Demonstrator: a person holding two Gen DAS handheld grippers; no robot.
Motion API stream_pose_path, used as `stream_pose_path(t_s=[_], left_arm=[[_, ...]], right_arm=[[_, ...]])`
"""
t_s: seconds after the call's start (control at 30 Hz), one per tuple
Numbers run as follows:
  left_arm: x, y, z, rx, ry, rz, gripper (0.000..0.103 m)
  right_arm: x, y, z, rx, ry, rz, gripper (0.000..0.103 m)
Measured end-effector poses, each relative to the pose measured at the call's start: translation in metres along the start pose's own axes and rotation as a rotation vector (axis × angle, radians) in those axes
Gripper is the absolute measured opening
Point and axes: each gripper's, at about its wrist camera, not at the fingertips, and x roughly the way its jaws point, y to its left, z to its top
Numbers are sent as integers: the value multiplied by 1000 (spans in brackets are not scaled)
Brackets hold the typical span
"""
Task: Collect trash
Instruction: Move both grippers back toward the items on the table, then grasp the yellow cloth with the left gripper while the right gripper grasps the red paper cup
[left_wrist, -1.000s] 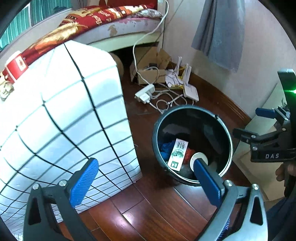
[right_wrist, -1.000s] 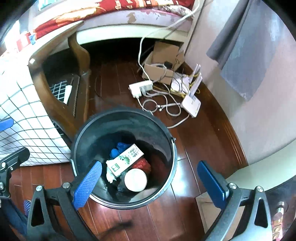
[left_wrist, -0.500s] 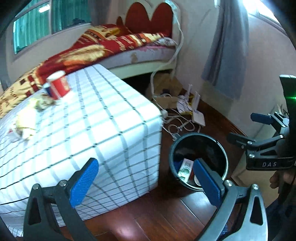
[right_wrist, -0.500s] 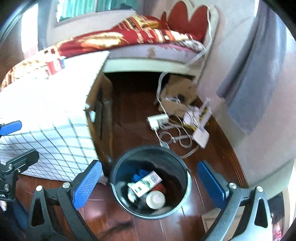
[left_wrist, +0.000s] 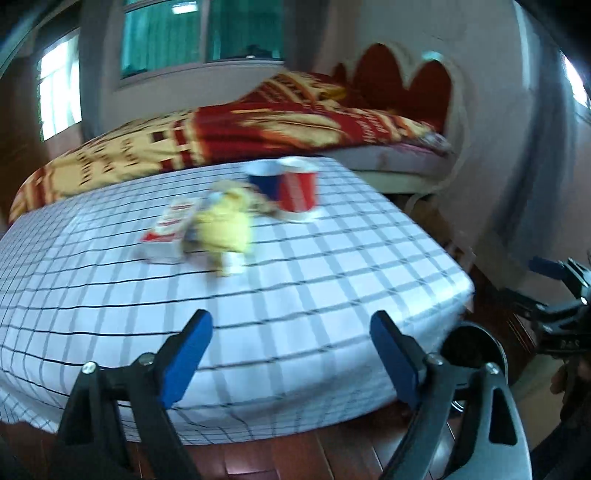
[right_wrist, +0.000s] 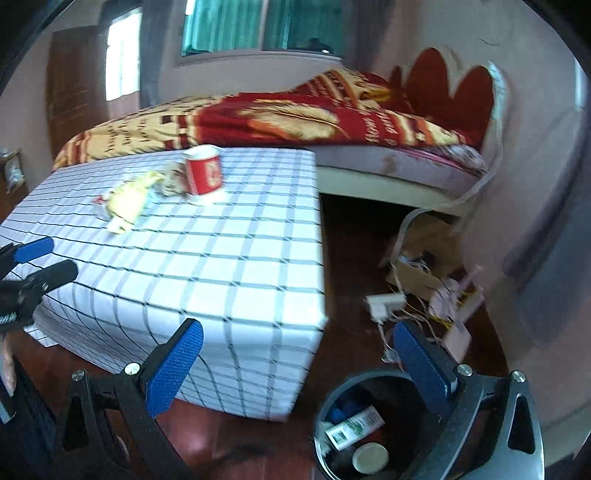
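Note:
A table with a white checked cloth (left_wrist: 295, 280) carries a red and blue cup (left_wrist: 295, 188), a yellow wrapper (left_wrist: 225, 229) and a red and white carton (left_wrist: 170, 229). They also show in the right wrist view: the cup (right_wrist: 203, 173), the wrapper (right_wrist: 127, 203). A black bin (right_wrist: 332, 402) on the floor holds a green and white carton (right_wrist: 352, 428) and a white lid (right_wrist: 369, 456). My left gripper (left_wrist: 291, 358) is open and empty, before the table's near edge. My right gripper (right_wrist: 299, 365) is open and empty, above the bin.
A bed with a red and gold blanket (left_wrist: 258, 125) stands behind the table. A cardboard box (right_wrist: 417, 254), a power strip (right_wrist: 384, 302) and cables lie on the wood floor by the wall. The bin's rim (left_wrist: 476, 343) shows right of the table.
Both grippers have lifted and tilted up from over the bin. The table top with its trash now fills the views; the bin has dropped to the lower right.

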Motion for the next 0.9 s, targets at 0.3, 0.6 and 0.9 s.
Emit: stream_pose_path(t_s=[0.3,0.6,0.9], left_arm=[[48,47,24,-82,6,48,81],[97,51,47,-90,46,32,72],[108,57,54,-105,31,-35,38]], right_arm=[[60,49,45,-62,-7,79,103],[130,71,88,-72,42,169,103],[181,92,140,-56,48,259,103]])
